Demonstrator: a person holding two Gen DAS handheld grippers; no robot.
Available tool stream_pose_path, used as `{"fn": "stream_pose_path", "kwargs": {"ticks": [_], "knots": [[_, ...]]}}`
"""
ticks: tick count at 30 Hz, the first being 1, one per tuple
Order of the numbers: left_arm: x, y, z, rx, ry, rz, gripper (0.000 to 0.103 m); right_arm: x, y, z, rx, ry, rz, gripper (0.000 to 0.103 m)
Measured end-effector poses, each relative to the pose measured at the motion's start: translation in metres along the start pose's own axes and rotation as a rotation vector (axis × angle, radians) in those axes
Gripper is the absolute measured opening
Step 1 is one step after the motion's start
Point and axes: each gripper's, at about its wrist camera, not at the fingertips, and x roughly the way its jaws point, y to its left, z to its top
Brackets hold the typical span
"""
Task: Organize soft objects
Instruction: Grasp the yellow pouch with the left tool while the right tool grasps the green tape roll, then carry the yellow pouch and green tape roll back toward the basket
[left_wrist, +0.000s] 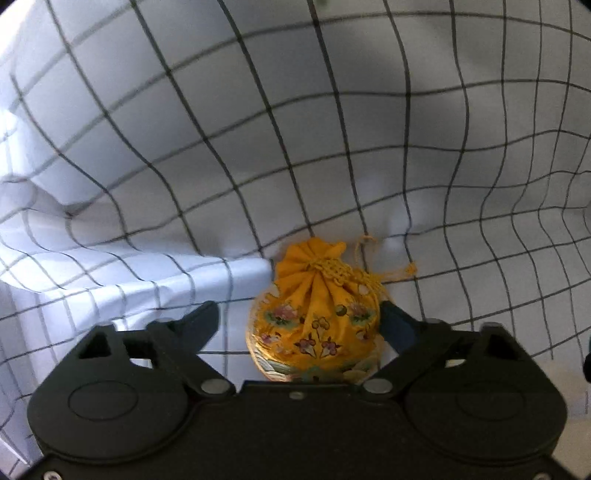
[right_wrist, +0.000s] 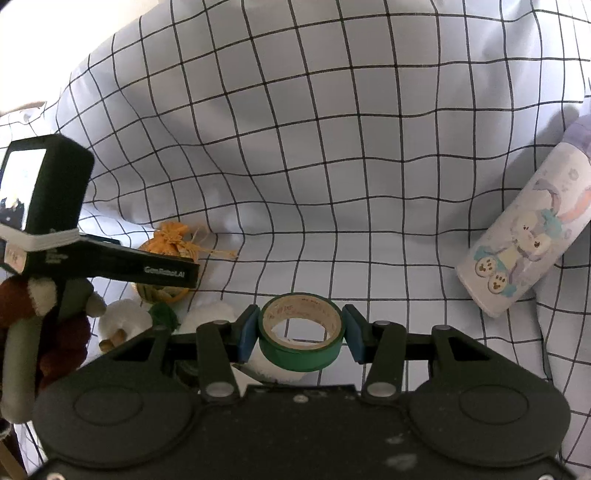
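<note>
A yellow embroidered drawstring pouch (left_wrist: 314, 325) rests on the checked cloth (left_wrist: 295, 129). My left gripper (left_wrist: 301, 321) straddles it, open: the right finger touches the pouch's side and the left finger stands clear with a gap. My right gripper (right_wrist: 300, 328) is shut on a green tape roll (right_wrist: 295, 356), with a blue pad on each side of it. In the right wrist view the same pouch (right_wrist: 166, 240) lies at the left, partly hidden under the black body of the left tool (right_wrist: 48, 192).
A white bottle with cartoon print (right_wrist: 528, 236) lies tilted on the cloth at the right. Several plush toys crowd the lower left: a brown one (right_wrist: 62, 339) and a white one (right_wrist: 125, 321). The cloth (right_wrist: 314, 147) bulges into folds behind.
</note>
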Motion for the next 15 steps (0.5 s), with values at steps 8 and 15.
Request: {"fn": "stream_pose_path", "kwargs": {"ticks": [8,15], "knots": [[-0.004,0.033,0.0,-0.127,-0.013,-0.058,0.06,-0.004,0.015,0.002,-0.021,-0.017,0.02,0.048],[-0.027,0.086,-0.025,-0.256,-0.052,-0.002,0.06,-0.005,0.048,0.008,-0.061,-0.043,0.071,0.048]]}}
